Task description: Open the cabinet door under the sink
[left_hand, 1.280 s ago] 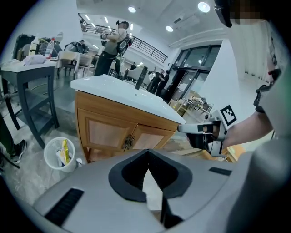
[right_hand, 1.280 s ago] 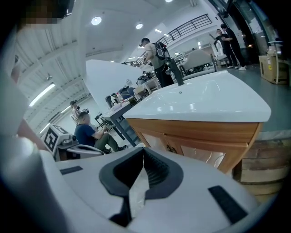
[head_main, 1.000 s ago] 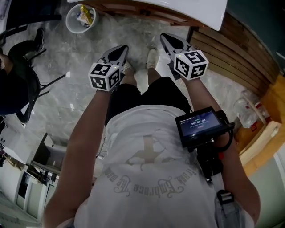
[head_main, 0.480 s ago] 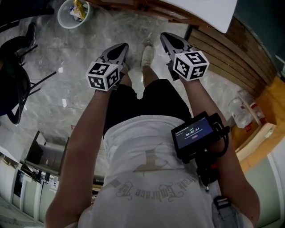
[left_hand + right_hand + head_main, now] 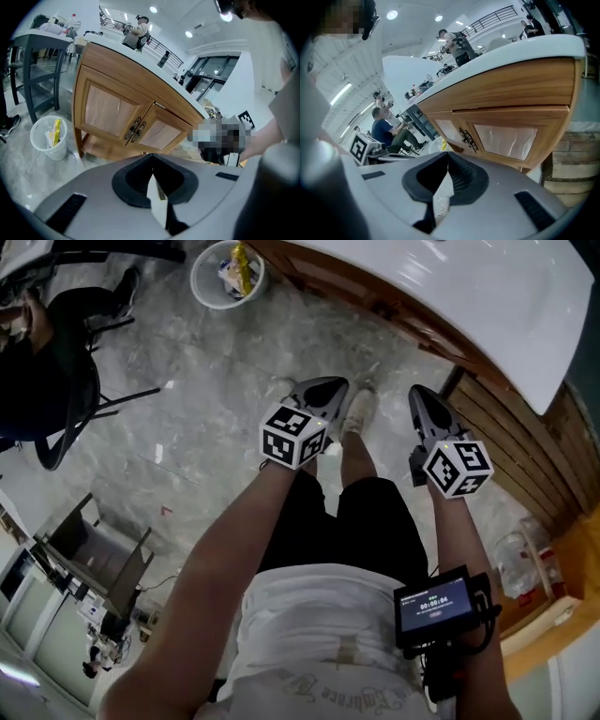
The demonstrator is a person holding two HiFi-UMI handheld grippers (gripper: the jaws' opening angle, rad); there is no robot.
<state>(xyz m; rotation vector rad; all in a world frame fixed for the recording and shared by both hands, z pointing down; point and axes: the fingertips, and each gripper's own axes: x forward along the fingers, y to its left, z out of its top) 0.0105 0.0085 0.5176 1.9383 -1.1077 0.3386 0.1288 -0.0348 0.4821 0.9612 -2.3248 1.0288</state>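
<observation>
Your left gripper (image 5: 328,385) and right gripper (image 5: 421,395) hang over the veined grey stone floor (image 5: 187,409), smooth grey jaws pressed together on nothing. Ahead, well apart, the light wooden panelled cabinet doors (image 5: 105,110) sit closed under the curved white countertop (image 5: 487,296), ornate dark handles (image 5: 135,130) side by side.

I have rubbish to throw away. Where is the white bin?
The white bin stands on the floor at the head view's top left; in the left gripper view it is just left of the wooden cabinet.
</observation>
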